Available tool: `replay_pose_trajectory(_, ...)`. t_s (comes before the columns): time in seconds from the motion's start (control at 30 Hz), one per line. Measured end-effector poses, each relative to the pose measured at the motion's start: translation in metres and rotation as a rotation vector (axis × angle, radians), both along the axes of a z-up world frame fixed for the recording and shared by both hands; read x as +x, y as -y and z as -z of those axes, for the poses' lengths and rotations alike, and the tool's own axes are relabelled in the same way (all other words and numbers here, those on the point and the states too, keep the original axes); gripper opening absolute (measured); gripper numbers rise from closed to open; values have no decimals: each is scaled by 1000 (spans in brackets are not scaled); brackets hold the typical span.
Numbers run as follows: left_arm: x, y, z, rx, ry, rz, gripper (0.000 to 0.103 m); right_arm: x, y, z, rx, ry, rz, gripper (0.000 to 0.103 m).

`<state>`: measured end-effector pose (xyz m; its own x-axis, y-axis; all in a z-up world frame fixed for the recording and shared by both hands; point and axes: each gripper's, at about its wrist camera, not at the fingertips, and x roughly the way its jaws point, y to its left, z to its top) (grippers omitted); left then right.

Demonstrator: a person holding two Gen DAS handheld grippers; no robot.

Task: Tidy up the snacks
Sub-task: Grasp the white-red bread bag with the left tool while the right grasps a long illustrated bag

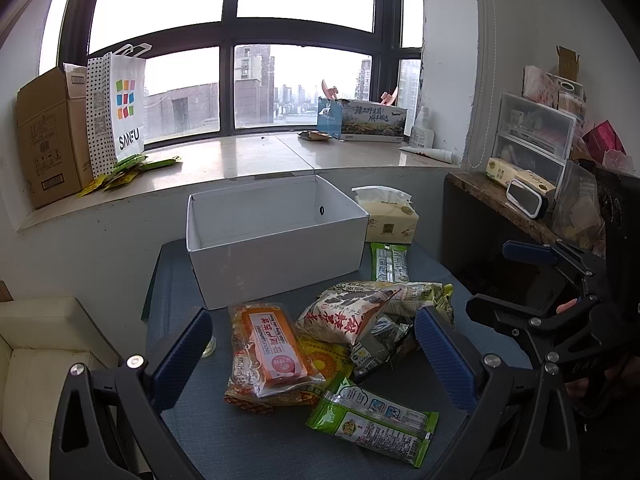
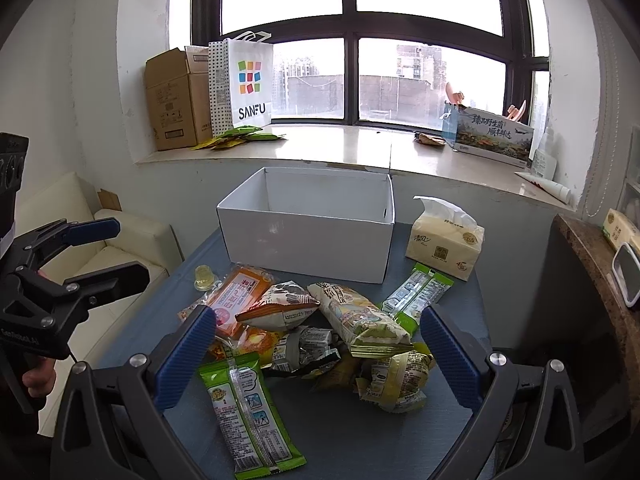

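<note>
Table [image 1: 192, 432] first, dark blue-grey and set under the window ledge, with a white open box [image 1: 276, 248] at its far side and nothing to be seen inside it from either camera. Tissue pack [image 2: 444, 246] stands just beside the box, on the right. Snacks lie loose in a heap in front of the box: an orange-labelled clear packet [image 1: 272, 352], a cream and red bag [image 1: 344, 314], and two green packets, one near [image 2: 250, 408], one further off by the tissues [image 2: 416, 294]. Only the right wrist view shows the crumpled yellow-green wrapper [image 2: 394, 380] and most of the small jelly cup [image 2: 204, 278]; the left view catches just its edge behind a finger.

Both tools hover above the heap, touching nothing. Left gripper [image 1: 316, 356] has its blue fingers spread wide over the orange packet; right gripper [image 2: 316, 356] is spread the same over the middle of the pile
</note>
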<state>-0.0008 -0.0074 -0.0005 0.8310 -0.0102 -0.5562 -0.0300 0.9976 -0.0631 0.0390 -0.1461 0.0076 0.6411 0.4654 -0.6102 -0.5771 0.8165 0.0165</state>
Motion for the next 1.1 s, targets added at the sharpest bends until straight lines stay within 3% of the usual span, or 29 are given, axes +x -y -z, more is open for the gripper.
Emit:
replay_pose_trajectory(0.23,0,-6,2,-26,11,-15,103,14,-4,10,-21,-24,-57,103)
replay_pose_trajectory(0.47,0,-20,8,-92,15,0,103,77,-19,46,-93,-131,-166,103)
replay_pose_trajectory(0.57,-2,-26,10,-118,18,4,103,107,-22,67,-147,-199,-162,103)
replay_pose_trajectory(0.8,-5,-34,17,-155,62,-20,103,149,-21,112,-111,-430,-182,103)
replay_pose_trajectory(0.87,-6,-32,18,-139,69,-24,103,153,-21,122,-103,-466,-191,93)
replay_pose_trajectory(0.9,-4,-32,18,-137,43,-11,103,154,-21,127,-93,-490,-194,62)
replay_pose_trajectory(0.93,-1,-31,20,-137,17,-1,103,155,-21,131,-84,-522,-192,53)
replay_pose_trajectory(1.0,1,-31,21,-130,-1,4,103,154,-16,132,-45,-530,-191,46)
replay_pose_trajectory(1.1,4,-31,23,-145,-23,29,103,142,-10,120,-40,-466,-191,41)
